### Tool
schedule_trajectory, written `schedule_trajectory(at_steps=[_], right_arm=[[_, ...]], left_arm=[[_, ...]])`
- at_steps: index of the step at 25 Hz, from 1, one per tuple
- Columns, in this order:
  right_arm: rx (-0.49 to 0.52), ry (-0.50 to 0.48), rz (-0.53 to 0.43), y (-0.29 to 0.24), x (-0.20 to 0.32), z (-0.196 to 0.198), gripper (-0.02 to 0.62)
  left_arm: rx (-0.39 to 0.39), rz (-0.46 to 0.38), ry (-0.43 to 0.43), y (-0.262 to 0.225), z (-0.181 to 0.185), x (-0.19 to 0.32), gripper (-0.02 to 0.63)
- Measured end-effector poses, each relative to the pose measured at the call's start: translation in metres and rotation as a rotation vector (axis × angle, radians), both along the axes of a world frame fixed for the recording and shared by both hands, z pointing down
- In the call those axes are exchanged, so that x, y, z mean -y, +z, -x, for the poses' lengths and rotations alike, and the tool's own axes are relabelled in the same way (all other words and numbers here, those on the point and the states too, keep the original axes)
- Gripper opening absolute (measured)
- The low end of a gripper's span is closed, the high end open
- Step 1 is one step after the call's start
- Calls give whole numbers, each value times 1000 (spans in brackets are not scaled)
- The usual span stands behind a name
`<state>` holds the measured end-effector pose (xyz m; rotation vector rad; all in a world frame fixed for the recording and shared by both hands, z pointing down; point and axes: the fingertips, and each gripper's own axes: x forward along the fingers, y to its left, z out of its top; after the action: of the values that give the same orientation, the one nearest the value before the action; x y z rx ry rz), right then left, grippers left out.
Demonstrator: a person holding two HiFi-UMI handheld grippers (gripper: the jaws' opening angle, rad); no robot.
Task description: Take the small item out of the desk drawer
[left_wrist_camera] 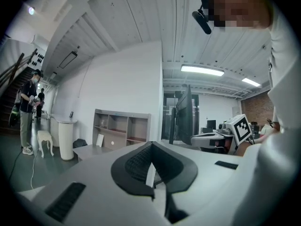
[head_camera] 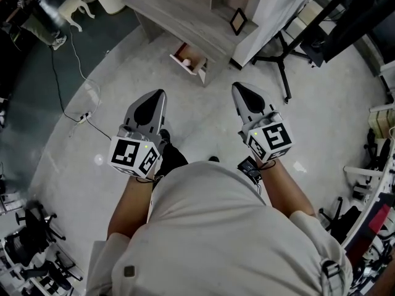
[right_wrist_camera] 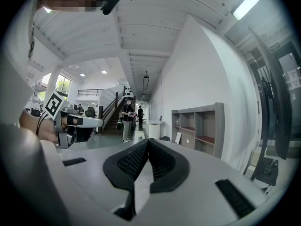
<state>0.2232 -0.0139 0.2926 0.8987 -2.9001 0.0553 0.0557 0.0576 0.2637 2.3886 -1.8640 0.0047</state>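
Grey wood desk (head_camera: 185,14): stands ahead of the person on a pale concrete floor, well apart from both grippers. A small dark picture frame (head_camera: 237,21) leans on its top.
Drawer (head_camera: 199,68): already pulled out from the desk front, with its inside open to the head view from above.
Small item (head_camera: 186,61): a pale, roundish thing lying inside the drawer toward its left side. It is probably a ball, but it is too small in this view to be sure.
Left gripper (head_camera: 160,93): held roughly level in front of the body and pointing toward the desk. Its ribbed black pads (left_wrist_camera: 134,164) meet at the tips with nothing between them.
Right gripper (head_camera: 238,87): held beside the left one and aimed the same way. Its pads (right_wrist_camera: 130,161) are pressed together and empty.
Step in hand: judged to be the approach. The drawer needs no opening, and neither tool is yet near it.
Next move calls for: closing the gap to the desk, then tipping one gripper down over the drawer. Its jaws must spread before they pass the drawer wall, straddle the item, and pinch it lightly.
Point of care: a round item may roll away from a one-sided touch, so both pads should arrive together.
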Motion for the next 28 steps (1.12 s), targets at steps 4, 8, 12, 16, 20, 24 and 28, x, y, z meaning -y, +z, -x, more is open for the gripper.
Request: schedule_trajectory(at_steps=[4,8,12,16,20,24,28], right_arm=[[-16,31,7,6,25,46,20],[-38,62,31,16,54,96,20],[-80,76,45,23,66,140,20],[-101,104,69,29,80,181,20],[-113,135,79,32,93,214,20],[-116,171,88,33,104,240,20],[-122,209,94,33,114,258,20]], left_arm=[[8,14,54,8,44,28,15],[-14,56,100,22,89,54,15],[-24,57,134,25,136,73,15],[-36,67,167,27,182,92,15],[-48,71,203,30,218,110,15],[-55,71,251,31,242,125,15],[-60,69,295,30,259,138,15]])
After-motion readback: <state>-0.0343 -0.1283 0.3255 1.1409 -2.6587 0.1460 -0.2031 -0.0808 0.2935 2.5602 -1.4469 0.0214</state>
